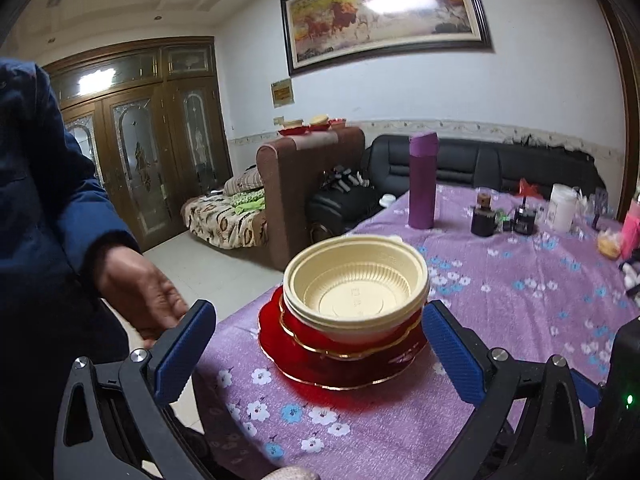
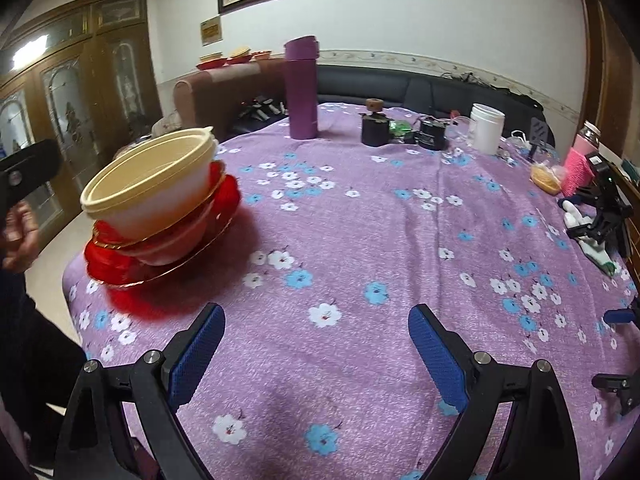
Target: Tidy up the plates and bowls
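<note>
Two nested cream plastic bowls [image 1: 356, 292] sit on stacked red plates with gold rims [image 1: 340, 364] at the near left corner of the table. My left gripper [image 1: 318, 312] is open, its blue pads [image 1: 184, 356] on either side of the stack and just short of it, touching nothing. In the right wrist view the same bowls [image 2: 152, 192] and red plates [image 2: 120, 264] stand at the far left. My right gripper [image 2: 316, 316] is open over bare purple floral cloth [image 2: 360, 240], to the right of the stack, with nothing between its fingers.
A person's hand [image 1: 140, 292] in a blue sleeve hovers left of the stack, off the table. At the back stand a purple flask [image 1: 422, 180], dark jars [image 2: 376, 128] and a white cup [image 2: 486, 128]. Black gripper parts [image 2: 600, 216] lie at the right edge. More bowls sit on a sofa back [image 1: 312, 124].
</note>
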Demonstrator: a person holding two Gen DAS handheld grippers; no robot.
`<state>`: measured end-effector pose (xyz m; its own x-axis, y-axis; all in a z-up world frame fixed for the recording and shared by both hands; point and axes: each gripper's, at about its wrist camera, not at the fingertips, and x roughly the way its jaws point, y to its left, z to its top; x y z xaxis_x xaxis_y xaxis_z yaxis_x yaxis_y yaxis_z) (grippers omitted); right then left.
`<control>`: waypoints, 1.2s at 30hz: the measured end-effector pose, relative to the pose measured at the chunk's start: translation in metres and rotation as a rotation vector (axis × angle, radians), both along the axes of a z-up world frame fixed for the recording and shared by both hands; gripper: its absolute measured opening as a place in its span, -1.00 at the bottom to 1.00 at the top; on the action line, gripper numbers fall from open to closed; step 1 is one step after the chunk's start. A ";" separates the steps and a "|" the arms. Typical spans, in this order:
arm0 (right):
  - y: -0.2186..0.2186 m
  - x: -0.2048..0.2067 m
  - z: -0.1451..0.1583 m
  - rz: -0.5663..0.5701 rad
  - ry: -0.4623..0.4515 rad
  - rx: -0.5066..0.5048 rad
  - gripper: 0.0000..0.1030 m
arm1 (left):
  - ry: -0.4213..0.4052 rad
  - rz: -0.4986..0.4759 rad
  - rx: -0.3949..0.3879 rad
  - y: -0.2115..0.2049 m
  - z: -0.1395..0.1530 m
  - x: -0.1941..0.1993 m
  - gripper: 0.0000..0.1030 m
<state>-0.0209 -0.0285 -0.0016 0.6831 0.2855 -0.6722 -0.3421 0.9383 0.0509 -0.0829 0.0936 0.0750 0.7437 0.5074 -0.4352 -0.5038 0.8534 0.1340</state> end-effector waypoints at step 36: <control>0.041 -0.018 -0.015 0.112 0.016 -0.053 0.85 | 0.198 0.008 -0.176 0.030 -0.040 0.017 1.00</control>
